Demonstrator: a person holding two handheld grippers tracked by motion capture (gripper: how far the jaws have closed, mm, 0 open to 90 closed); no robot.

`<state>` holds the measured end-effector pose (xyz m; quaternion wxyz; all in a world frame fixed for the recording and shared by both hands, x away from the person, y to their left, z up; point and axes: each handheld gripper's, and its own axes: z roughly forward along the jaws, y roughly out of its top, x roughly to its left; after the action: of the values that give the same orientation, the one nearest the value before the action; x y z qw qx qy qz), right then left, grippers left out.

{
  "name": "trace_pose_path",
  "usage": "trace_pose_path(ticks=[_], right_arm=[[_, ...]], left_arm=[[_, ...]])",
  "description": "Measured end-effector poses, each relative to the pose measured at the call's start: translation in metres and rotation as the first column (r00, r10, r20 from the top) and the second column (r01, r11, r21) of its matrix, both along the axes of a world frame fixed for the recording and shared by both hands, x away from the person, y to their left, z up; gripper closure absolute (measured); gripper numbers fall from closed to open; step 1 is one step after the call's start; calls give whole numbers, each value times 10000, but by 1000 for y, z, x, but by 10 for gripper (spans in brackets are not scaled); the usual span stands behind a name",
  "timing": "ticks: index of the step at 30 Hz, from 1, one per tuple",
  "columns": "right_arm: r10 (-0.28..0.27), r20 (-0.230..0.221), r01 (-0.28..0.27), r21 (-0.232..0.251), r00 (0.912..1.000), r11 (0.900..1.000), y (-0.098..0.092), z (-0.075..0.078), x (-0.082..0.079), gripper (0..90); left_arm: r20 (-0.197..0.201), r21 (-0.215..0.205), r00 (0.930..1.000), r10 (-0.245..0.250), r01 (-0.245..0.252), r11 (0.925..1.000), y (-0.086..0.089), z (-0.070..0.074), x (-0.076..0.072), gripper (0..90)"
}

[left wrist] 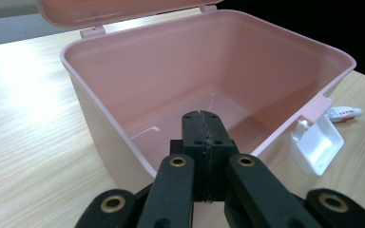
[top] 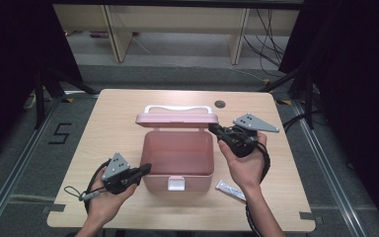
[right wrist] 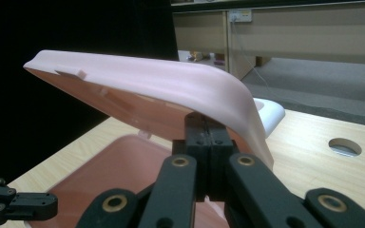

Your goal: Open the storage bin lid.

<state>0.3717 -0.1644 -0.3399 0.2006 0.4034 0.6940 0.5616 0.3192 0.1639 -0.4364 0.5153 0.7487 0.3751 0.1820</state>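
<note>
The pink box (top: 177,158) sits mid-desk (top: 103,148), its lid (top: 176,118) raised at the far side. It looks light, stiff and smooth, likely slippery, so best pushed at the rim. Left gripper (top: 145,170) and right gripper (top: 213,128) both have fingers together, the right's tips under the lid's right edge.

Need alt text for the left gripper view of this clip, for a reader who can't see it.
An open, empty pink plastic box stands on a light wooden table, its lid raised at the back and a white latch hanging at its front. The shut left claw points at the box's near rim, and a small tube lies beyond the latch.
</note>
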Motion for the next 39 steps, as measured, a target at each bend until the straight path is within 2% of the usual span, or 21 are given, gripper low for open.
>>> trace_pose_path(ticks=[3, 5, 13, 15, 26, 30, 33, 39], right_arm=[[-84, 194, 85, -99, 9998, 9999, 1, 2, 1, 900], [-38, -2, 38, -50, 10000, 10000, 2, 3, 1, 900], [-120, 67, 119, 66, 9999, 9999, 6, 5, 6, 900], [-137, 206, 137, -4, 9997, 9999, 6, 6, 8, 900], [-281, 158, 279, 132, 9995, 9995, 8, 10, 14, 900], [-319, 301, 317, 69, 9990, 9995, 9, 11, 18, 900], [-385, 158, 382, 168, 9991, 9991, 10, 12, 20, 900], [-449, 365, 446, 107, 9983, 9989, 12, 16, 27, 900]], left_arm=[[-9, 62, 10000, 75, -75, 10000, 0, 0, -1, 899], [9, 56, 10000, 88, -88, 9999, 0, 0, -1, 899], [3, 52, 10000, 52, -52, 10000, 0, 0, 0, 899], [7, 46, 10000, 30, -31, 10000, 0, 0, 0, 899], [23, 59, 10000, 22, -23, 10000, 0, 0, 0, 899], [15, 77, 10000, 17, -17, 10000, -1, 0, 0, 899], [6, 95, 10000, 37, -37, 9999, -1, 0, 0, 899], [15, 96, 10000, 36, -36, 9999, -1, 0, 0, 900]])
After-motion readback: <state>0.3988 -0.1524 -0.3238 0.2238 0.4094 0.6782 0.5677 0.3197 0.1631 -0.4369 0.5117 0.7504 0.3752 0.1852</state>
